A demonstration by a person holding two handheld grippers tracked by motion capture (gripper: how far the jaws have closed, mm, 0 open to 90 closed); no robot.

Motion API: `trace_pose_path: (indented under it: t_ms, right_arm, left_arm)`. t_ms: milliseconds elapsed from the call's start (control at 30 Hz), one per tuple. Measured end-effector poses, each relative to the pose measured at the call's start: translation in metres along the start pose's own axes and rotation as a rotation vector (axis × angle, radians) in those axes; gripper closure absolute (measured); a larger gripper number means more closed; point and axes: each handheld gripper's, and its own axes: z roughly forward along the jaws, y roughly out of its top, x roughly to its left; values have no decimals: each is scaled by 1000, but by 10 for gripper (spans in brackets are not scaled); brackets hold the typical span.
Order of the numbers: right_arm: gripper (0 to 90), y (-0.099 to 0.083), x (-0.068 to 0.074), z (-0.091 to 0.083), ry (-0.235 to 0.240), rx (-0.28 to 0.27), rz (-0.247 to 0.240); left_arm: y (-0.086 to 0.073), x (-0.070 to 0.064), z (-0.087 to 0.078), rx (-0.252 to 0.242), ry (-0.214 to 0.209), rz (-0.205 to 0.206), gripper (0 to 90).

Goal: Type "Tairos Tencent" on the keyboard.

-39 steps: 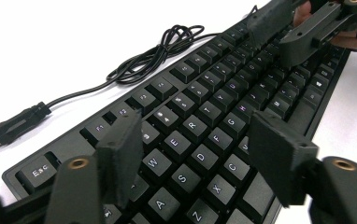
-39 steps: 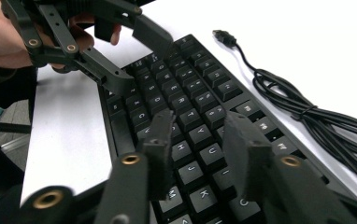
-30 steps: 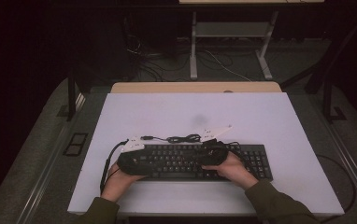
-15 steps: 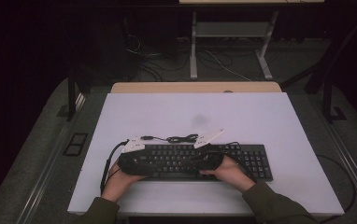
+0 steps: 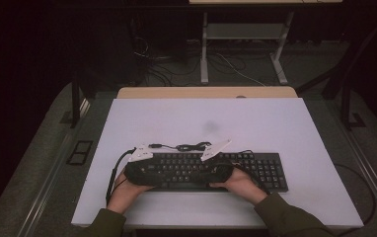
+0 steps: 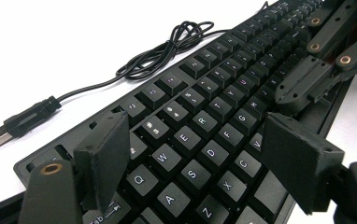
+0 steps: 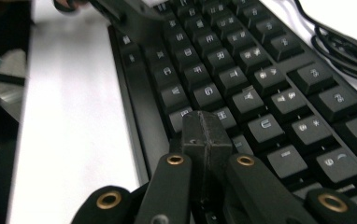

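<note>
White table (image 5: 176, 123) carries everything here, and on its near half lies the black keyboard (image 5: 255, 165), with its long axis running left to right across the person's front. Its thin black cable (image 6: 167, 51) is coiled on the table just behind the key rows and ends in a loose USB plug (image 6: 1, 135), which is not connected to anything. Both grippers are low over the left and middle part of the keyboard. The left gripper (image 6: 190, 154) has its jaws spread wide, and the letter keys Q, W, A, S lie directly between and under them. The right gripper (image 7: 204, 135) has its jaws pressed together into one blunt tip, which stands above the keys near the front edge, around the G and H row; I cannot tell whether it touches a key. I judge the right gripper is nearer to pressing a key, since the keys lie straight below its closed tip.
</note>
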Motion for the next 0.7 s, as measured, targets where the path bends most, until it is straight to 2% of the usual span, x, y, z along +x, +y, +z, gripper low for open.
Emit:
trace_pose_path:
  t_ms: [400, 700]
  right_arm:
    - [894, 0, 1, -1, 6, -6, 6]
    - [867, 1, -3, -9, 15, -45, 23]
  left_arm:
    - [0, 0, 0, -3, 0, 8, 227]
    - [0, 0, -1, -5, 2, 10, 227]
